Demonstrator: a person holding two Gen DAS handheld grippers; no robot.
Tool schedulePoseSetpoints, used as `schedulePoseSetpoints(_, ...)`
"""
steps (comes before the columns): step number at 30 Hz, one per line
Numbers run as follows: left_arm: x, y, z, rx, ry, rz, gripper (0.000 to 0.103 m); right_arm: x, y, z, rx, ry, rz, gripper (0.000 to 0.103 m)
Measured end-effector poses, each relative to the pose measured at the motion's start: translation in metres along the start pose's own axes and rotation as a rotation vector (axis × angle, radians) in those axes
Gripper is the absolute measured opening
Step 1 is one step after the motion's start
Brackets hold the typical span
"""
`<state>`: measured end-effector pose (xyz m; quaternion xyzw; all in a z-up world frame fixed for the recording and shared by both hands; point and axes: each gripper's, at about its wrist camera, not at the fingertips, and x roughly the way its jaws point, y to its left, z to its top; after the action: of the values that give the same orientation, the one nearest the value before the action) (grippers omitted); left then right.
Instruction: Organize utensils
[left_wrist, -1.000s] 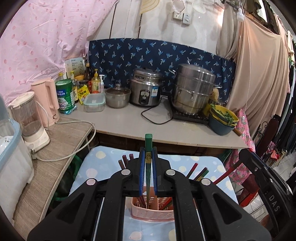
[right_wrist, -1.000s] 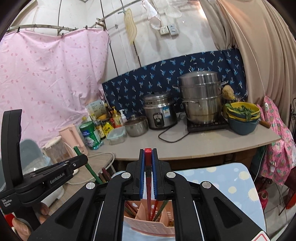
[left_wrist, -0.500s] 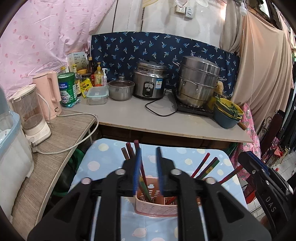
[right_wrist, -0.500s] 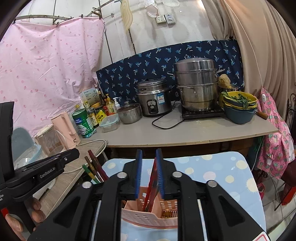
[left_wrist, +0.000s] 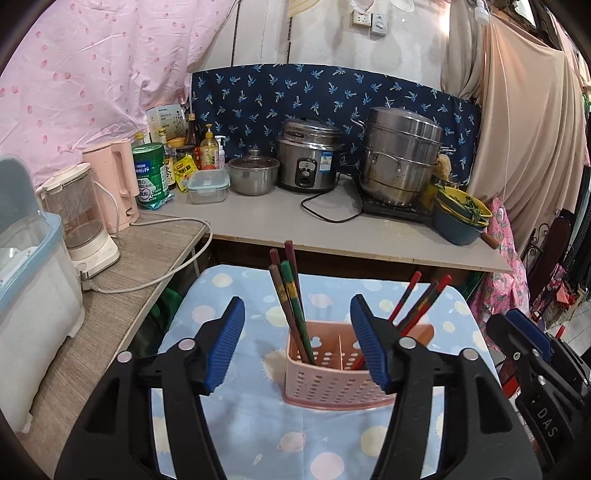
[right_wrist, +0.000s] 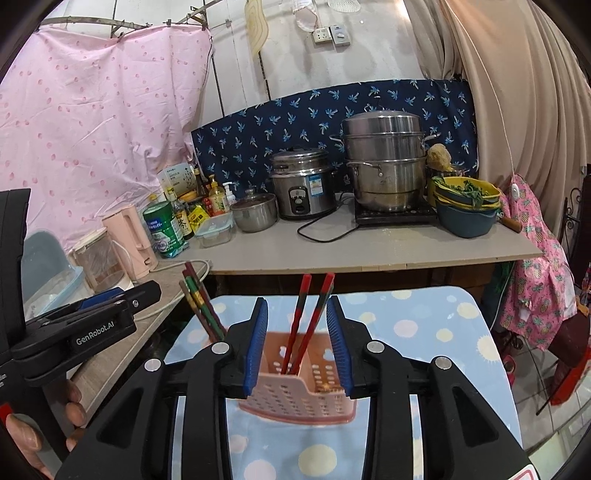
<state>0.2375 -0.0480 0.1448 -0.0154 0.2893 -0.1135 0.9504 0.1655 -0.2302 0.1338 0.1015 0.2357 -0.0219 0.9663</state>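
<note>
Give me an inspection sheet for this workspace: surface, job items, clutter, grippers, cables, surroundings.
Surface: blue spotted cloth on a small table.
Job's things: pink basket, divided; dark and green chopsticks in its left compartment, red chopsticks in its right.
Clutter: nothing seen on the cloth.
Grippers: left gripper and right gripper opening, gripping nothing.
Cables: white cord on the side counter; black cord by the rice cooker.
Surroundings: steamer pot, kettle, stacked bowls.

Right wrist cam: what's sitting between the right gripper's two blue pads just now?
In the right wrist view, the right gripper has its jaws opening around two red chopsticks, untouched by either pad and standing in the pink basket.
</note>
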Motion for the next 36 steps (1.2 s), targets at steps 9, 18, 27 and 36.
schedulePoseSetpoints(9,-0.011,-0.002,-0.04,0.03,0.036,0.021,0.065,-0.012,0.005,-0.04,0.007,0.063,-0.024,0.039)
schedulePoseSetpoints(18,-0.019,0.003,-0.083,0.035,0.09,0.036,0.068,-0.027,0.009,-0.077,-0.013,0.106,-0.078,0.045)
schedulePoseSetpoints(27,-0.025,0.006,-0.117,0.035,0.13,0.043,0.072,-0.037,0.01,-0.108,-0.048,0.136,-0.125,0.051)
schedulePoseSetpoints(36,-0.023,0.007,-0.142,0.028,0.164,0.058,0.077,-0.04,0.01,-0.133,-0.052,0.167,-0.138,0.059)
